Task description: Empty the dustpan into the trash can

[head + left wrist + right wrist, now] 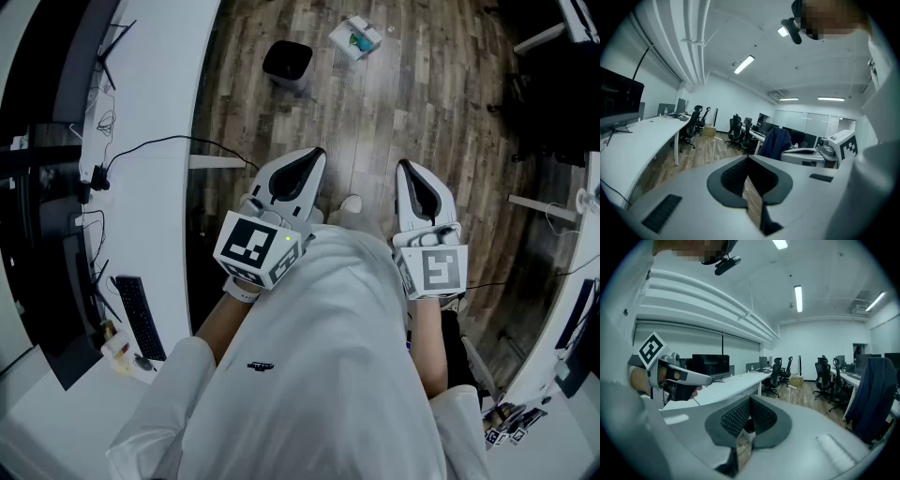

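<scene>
In the head view a small black trash can (287,63) stands on the wood floor ahead, near the white desk's edge. To its right lies a white dustpan (355,37) with something teal in it. Both are well beyond my grippers. My left gripper (316,156) and right gripper (404,167) are held side by side in front of my white coat, both shut and empty. In the left gripper view its jaws (749,161) meet with nothing between them. The right gripper (750,402) looks the same in its own view. Neither gripper view shows the can or the dustpan.
A long white desk (159,112) with a monitor, keyboard (140,318) and cables runs along the left. Another desk edge (562,309) and dark office chairs (553,84) stand at the right. Office chairs (825,376) and desks fill the room beyond.
</scene>
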`<state>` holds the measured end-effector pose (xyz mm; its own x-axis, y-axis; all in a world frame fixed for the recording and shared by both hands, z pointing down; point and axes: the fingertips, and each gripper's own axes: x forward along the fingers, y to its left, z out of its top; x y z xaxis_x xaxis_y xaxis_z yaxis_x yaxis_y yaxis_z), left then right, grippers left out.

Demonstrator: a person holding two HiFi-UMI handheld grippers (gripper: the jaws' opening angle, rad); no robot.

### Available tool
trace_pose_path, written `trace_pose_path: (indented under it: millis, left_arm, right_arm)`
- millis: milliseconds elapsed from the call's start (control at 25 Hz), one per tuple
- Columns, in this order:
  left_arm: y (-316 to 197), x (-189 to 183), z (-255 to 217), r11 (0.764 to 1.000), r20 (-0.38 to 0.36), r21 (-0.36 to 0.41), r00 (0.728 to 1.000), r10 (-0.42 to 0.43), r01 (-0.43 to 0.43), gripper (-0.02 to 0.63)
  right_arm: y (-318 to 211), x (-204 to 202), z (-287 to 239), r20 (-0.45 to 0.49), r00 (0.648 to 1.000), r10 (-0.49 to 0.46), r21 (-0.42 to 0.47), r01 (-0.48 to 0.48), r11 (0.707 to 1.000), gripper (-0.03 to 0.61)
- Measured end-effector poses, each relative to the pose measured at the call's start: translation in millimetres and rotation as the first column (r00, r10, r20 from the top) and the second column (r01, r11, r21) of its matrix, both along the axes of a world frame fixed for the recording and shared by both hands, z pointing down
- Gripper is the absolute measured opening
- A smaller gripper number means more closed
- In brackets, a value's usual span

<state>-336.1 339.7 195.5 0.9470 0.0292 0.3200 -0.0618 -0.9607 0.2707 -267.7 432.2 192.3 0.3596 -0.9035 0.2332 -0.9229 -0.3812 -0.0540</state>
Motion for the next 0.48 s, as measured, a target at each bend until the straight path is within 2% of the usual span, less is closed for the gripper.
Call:
trace_pose_path:
  millis: [160,360,480]
  left_arm:
    - [12.0,6.4,-1.0,1.0,-0.001,-0.015,1.0,0.008,-0.008,0.006]
    - [26.4,26.8,-5.9,0.999,-0.003,0.002,0.999,0.032,-0.032,0.006]
    - [38.2,39.7,-5.7,0.999,0.004,0.014,0.999,0.043,-0.043,0.006]
  right_arm:
    - [18.9,9.1,8.0,0.006,1.0,0.019,-0.018,-0.019,1.0,0.009]
    - [38.4,23.7,16.5,0.048,0.998,0.043,-0.019,-0.042,0.999,0.009]
    - [53.4,34.7,22.0,0.091,0.994,0.065,0.027,-0.068,0.997,0.009]
